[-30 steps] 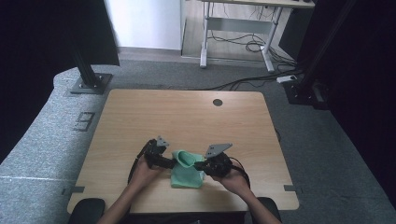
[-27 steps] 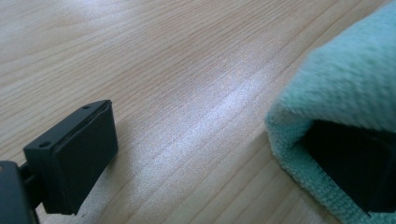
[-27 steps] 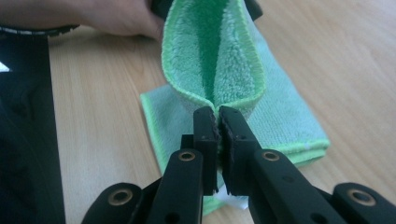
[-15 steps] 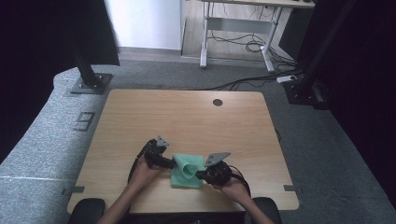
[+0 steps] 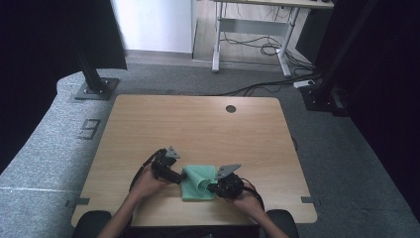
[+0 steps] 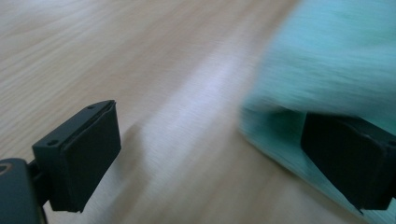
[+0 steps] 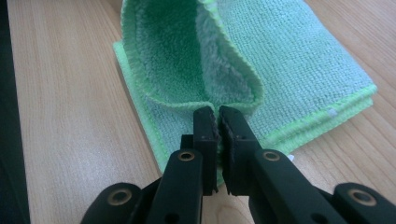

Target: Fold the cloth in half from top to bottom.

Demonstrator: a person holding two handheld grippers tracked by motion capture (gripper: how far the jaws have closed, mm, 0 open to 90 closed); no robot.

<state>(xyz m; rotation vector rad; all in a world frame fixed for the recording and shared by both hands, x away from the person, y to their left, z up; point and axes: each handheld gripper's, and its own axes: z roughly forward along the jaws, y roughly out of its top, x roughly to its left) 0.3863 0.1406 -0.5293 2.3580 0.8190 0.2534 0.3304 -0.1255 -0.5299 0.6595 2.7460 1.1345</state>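
A folded green microfibre cloth [image 5: 198, 182] lies on the wooden table [image 5: 198, 129] near its front edge. My right gripper [image 5: 211, 188] is at the cloth's right side. In the right gripper view its jaws [image 7: 218, 113] are shut on a raised edge of the cloth [image 7: 289, 60], whose top layer curls up into a loop just beyond the tips. My left gripper [image 5: 179, 177] stands open at the cloth's left edge. In the left gripper view the left gripper [image 6: 210, 126] has one jaw over bare wood and the other against the blurred cloth [image 6: 327, 60].
A round cable hole [image 5: 231, 108] sits at the table's far side. Black frame posts [image 5: 93, 74] stand on the grey floor at both far corners. The person's forearms come in over the front edge.
My right gripper has sunk toward the table and the front edge, still holding the cloth's edge, so the lifted fold is lower. The left gripper has stayed put.
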